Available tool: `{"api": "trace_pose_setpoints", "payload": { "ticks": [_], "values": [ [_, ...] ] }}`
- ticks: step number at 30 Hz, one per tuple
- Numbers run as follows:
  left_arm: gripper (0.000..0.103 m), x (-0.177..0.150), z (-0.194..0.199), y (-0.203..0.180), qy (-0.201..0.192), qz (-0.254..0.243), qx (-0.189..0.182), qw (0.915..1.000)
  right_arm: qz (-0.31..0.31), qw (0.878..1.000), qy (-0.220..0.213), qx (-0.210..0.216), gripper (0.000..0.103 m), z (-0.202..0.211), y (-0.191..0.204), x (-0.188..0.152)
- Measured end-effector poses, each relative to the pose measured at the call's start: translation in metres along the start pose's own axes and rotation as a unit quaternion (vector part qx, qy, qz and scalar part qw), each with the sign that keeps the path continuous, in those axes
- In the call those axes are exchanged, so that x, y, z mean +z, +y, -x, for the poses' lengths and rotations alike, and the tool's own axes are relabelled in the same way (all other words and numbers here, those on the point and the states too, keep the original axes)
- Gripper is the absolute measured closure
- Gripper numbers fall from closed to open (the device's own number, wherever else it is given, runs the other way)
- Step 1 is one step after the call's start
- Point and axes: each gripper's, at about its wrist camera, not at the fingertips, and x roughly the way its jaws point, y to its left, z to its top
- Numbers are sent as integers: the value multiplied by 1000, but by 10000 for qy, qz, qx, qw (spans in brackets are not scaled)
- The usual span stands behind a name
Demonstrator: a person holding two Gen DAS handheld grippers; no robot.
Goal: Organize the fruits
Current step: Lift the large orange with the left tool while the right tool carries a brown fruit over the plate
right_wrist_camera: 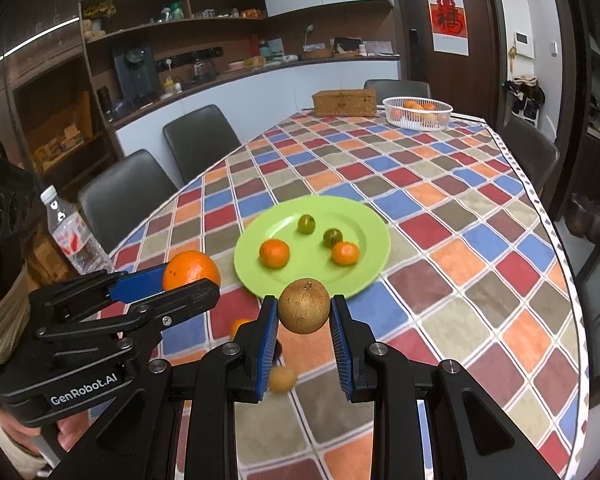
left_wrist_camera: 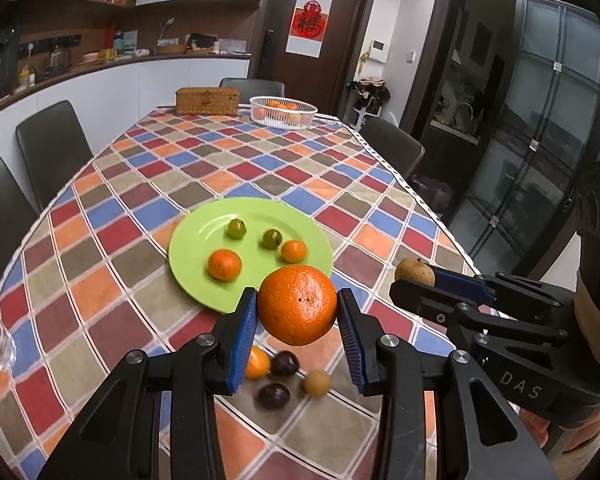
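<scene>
right gripper (right_wrist_camera: 304,308) clamping brown fruit (right_wrist_camera: 303,306) (round), green plate (right_wrist_camera: 364,276) beyond

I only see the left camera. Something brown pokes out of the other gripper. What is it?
Observer: A round brown fruit with a little nub on top. The right gripper pinches it between both blue fingers.
Operator: And the see-through thing at my left edge?
Observer: A plastic water bottle, upright, with a white cap and a red label.
Operator: Is there writing on my gripper?
Observer: Yes. The left gripper, holding the orange, says "GenRobot.AI" on its side.
</scene>
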Motion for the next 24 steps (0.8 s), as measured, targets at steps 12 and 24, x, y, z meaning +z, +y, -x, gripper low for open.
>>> {"api": "trace_pose_setpoints", "payload": {
  "ticks": [12,24],
  "values": [
    [64,27,-19,36,-74,-244,143,9996,62,9999,-121,-88,76,-32,11,34],
    [64,55,-62,65,18,-398,46,9992,93,10000,26,-2,76,-84,11,64]
  ]
}}
